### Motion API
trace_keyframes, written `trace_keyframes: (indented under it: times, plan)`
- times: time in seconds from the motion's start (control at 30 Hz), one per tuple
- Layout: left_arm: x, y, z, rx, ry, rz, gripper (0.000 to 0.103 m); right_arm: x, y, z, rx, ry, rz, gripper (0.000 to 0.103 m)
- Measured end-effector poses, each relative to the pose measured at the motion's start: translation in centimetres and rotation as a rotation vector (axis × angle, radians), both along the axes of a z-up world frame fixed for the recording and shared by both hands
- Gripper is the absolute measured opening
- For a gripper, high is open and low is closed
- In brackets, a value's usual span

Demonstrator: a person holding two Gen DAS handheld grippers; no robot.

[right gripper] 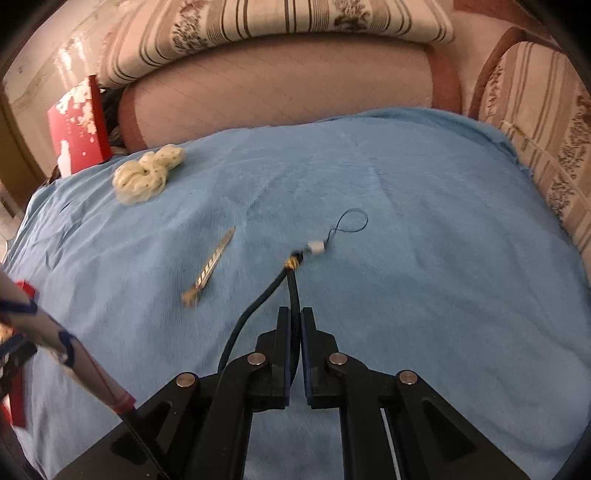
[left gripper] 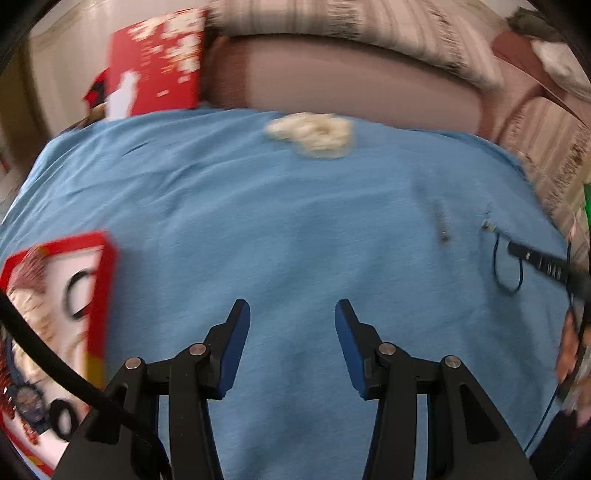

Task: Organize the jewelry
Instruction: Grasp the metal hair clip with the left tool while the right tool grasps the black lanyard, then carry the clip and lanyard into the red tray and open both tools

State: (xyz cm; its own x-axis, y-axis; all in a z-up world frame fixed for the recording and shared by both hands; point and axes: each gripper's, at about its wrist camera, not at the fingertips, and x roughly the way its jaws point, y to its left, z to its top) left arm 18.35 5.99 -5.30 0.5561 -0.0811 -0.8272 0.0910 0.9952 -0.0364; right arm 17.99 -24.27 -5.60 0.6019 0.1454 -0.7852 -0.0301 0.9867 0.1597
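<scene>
In the right wrist view my right gripper [right gripper: 294, 313] is shut on a dark blue cord [right gripper: 293, 291], which runs up between the pads. The cord ends in a gold knot, a white bead [right gripper: 316, 247] and a thin loop [right gripper: 351, 221] lying on the blue cloth [right gripper: 424, 229]. A second strand of the cord curves down past the left finger. A slim metal clip [right gripper: 214, 266] lies left of it. In the blurred left wrist view my left gripper [left gripper: 292, 314] stands open over bare blue cloth [left gripper: 258, 221], holding nothing. A red box [left gripper: 55, 314] with dark rings inside sits at its left.
A cream scrunchie [right gripper: 147, 173] lies at the cloth's far left, near an upright red lid [right gripper: 79, 125]. A sofa with striped cushions [right gripper: 280, 22] borders the back and right. A white object with blue and red marks [right gripper: 55, 339] crosses the lower left.
</scene>
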Motion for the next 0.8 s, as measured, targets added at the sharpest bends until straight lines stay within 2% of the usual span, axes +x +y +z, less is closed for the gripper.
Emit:
trace_keyframes:
  times: [0.13,0.23,0.37,0.43,0.5,0.57,0.6,0.63,0.8]
  plan:
    - [3.2,-7.0,-0.7,-0.02,0.016,-0.102,0.046,-1.2,-1.8,-0.3,0.052,-0.035,-0.025,0.006]
    - [5.9,-11.3,-2.0,-0.027,0.05,-0.15,0.046,-0.8,-3.8,-0.9,0.139,-0.01,-0.05,0.006]
    - [9.1,-15.0,-4.1,-0.021,0.09,-0.191,0.041,-0.5,-5.2,-1.4,0.223,0.006,-0.066,0.006]
    - [10.1,-16.7,-4.8,0.008,0.083,-0.2,0.041,-0.5,-5.2,-1.4,0.234,0.003,-0.064,0.006]
    - [10.7,-17.8,-5.2,0.035,0.079,-0.207,0.041,-0.4,-5.0,-1.3,0.24,-0.004,-0.055,0.006]
    - [11.1,-18.4,-5.6,0.064,0.077,-0.203,0.034,-0.5,-4.6,-1.3,0.232,-0.007,-0.046,0.006]
    - [11.1,-18.7,-5.7,0.086,0.076,-0.196,0.01,-0.5,-4.4,-1.4,0.225,-0.006,-0.042,0.006]
    - [11.1,-18.7,-5.8,0.089,0.082,-0.192,0.008,-0.5,-4.3,-1.5,0.222,-0.004,-0.04,0.006]
    - [9.8,-15.8,-4.1,0.003,0.067,-0.14,0.008,-0.6,-3.5,-1.8,0.193,-0.013,-0.025,0.006]
